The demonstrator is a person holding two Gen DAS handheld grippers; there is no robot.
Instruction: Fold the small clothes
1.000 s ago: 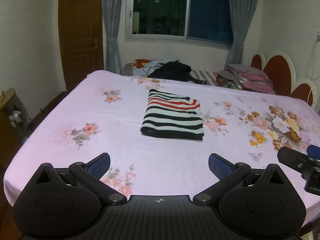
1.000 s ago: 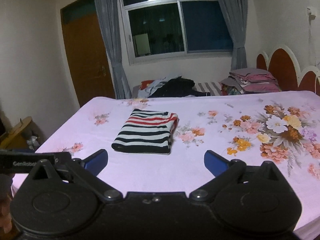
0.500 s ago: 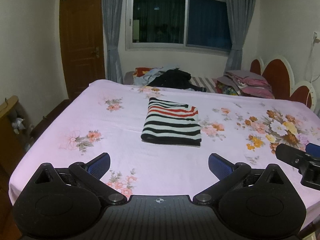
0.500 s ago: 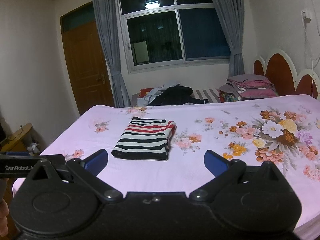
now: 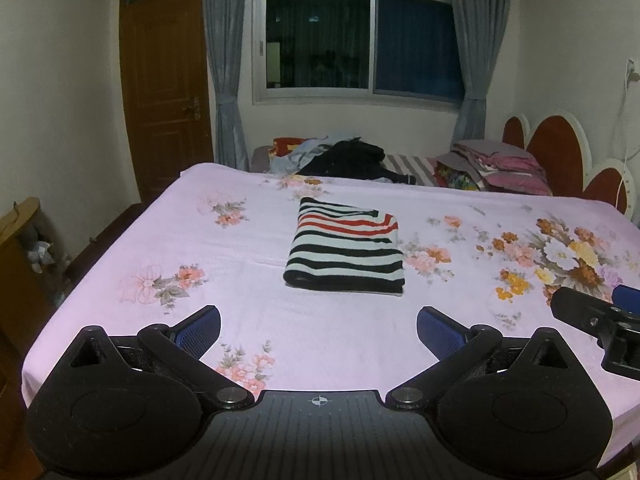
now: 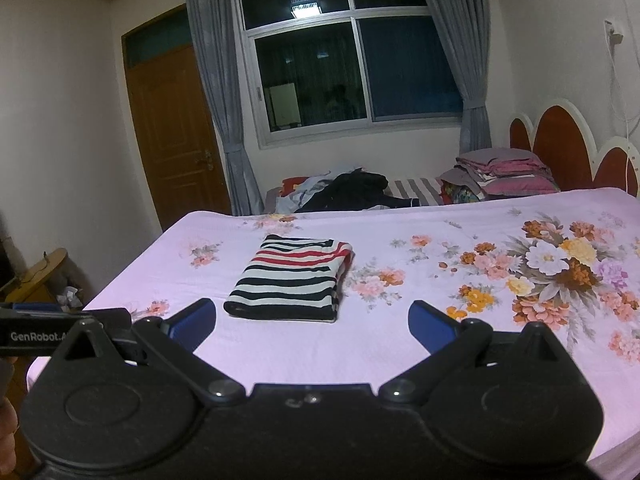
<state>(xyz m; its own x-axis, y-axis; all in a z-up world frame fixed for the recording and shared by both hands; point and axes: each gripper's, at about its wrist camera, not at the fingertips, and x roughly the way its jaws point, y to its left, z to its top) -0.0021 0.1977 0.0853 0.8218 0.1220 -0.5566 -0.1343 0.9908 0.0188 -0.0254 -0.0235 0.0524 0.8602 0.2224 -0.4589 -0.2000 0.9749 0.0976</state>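
Midway across the floral bedsheet [image 5: 248, 320], well back from its near edge, lay the folded striped shirt [image 5: 346, 254], and I held my left gripper [image 5: 318, 326] and right gripper [image 6: 312, 320] spread and empty, judging it best left untouched.

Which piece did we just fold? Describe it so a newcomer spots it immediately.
Start at the big bed with the pink flowered sheet. Near its middle lies a neat folded top. Unlike the loose dark clothes heap beyond the far edge, it has black, white and red stripes.
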